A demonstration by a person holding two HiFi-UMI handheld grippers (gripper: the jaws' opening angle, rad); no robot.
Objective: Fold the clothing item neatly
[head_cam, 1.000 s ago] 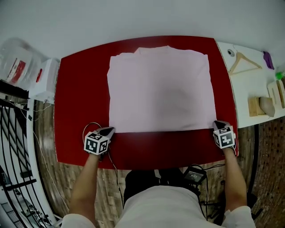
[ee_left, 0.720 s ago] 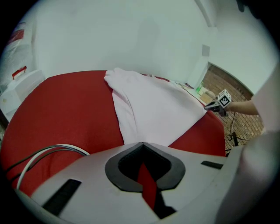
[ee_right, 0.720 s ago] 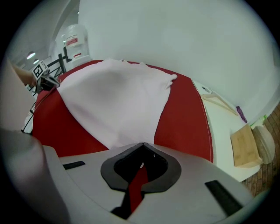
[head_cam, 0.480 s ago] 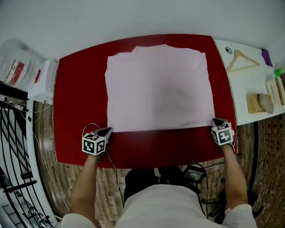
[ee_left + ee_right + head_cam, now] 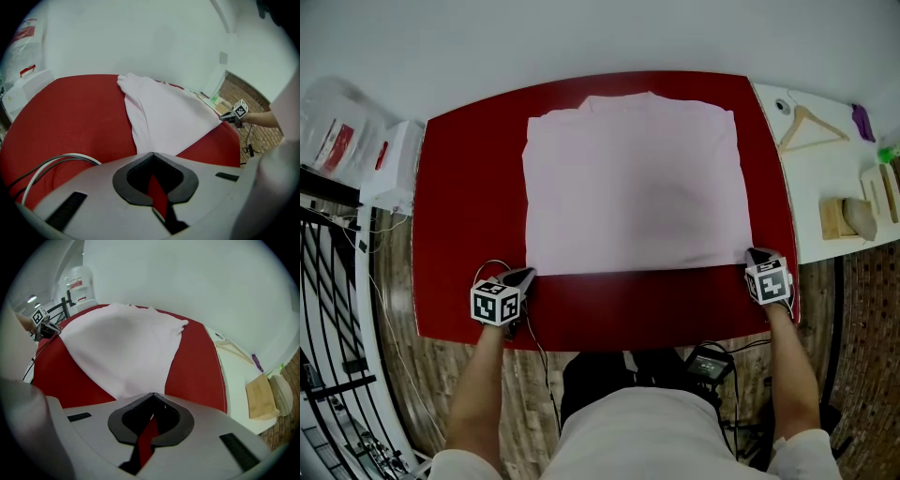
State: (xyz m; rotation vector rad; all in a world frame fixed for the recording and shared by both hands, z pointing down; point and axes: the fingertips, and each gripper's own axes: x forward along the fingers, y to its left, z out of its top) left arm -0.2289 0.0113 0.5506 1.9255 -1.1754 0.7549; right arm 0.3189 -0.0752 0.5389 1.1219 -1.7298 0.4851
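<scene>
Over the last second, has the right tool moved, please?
No: the right tool stays at the near right corner of the shirt, no nearer the table edge.

A bare workroom or lab: red table, white wall, wooden floor, trailing cables

**Left claw**: it is rolling slightly about its own line. Its black-and-white marker cube is swinging a little toward the left side of the red oval counter compared with a second ago.

**Head view:** the framing is drifting. The counter, the pale pink fabric garment and the right claw are all sitting marginally higher in the picture than before. They are shifting together, so this reads as the camera moving.
</scene>
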